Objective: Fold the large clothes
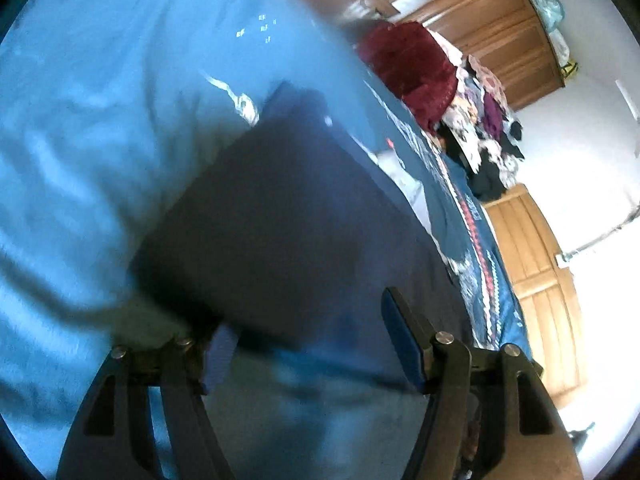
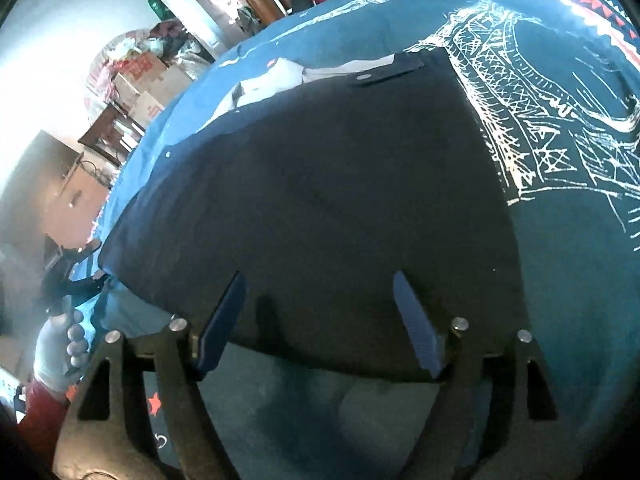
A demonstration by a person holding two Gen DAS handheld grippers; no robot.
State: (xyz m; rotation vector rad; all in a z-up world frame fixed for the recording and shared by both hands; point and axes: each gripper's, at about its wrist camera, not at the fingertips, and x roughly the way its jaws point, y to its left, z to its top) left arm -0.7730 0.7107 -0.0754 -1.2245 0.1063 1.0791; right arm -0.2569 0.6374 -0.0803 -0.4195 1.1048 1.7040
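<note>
Both the left gripper (image 1: pixel 308 344) and right gripper (image 2: pixel 320 320) are wide apart, holding nothing, just above the folded dark trousers (image 2: pixel 320 184) lying ahead on the blue bedspread (image 2: pixel 580 280)

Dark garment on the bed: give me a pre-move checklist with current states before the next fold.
1. Dark garment lies flat on the blue bedspread: ok, mostly smooth in the right wrist view.
2. Right hand-held gripper open and empty: ok, both fingers spread at the near edge.
3. Left hand-held gripper open: ok, but the left wrist view is blurred, so contact with the cloth: cannot tell.
4. Far edge tidy: not ok, white lining shows at the far left corner.
5. Fold path free of other laundry: ok, the clothes pile sits farther along the bed.
</note>
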